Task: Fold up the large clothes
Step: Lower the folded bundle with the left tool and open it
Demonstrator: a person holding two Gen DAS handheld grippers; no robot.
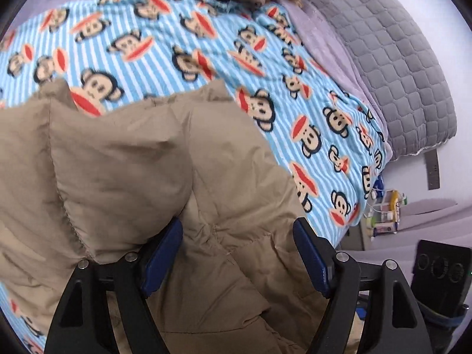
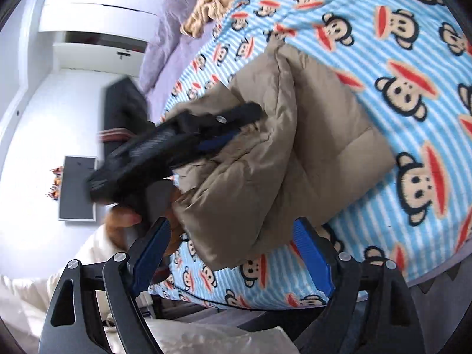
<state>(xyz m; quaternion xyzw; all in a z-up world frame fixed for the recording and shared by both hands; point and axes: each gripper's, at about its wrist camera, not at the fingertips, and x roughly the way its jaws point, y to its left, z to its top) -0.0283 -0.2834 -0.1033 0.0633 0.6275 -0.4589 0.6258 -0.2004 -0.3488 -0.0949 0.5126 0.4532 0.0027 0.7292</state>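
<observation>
Only from the right wrist: left gripper [image 2: 236, 124] presses the jacket [image 2: 295, 147].

The left gripper [image 1: 237, 253] stands with its blue-padded fingers [image 1: 309, 261] spread wide, jaws parted on either side of the fabric below it. The right gripper [image 2: 233, 253] is likewise spread, its blue pads [image 2: 312, 259] well apart. Ahead and to the left of it, a hand [image 2: 125, 218] grips the other tool's handle, blurred.
</observation>
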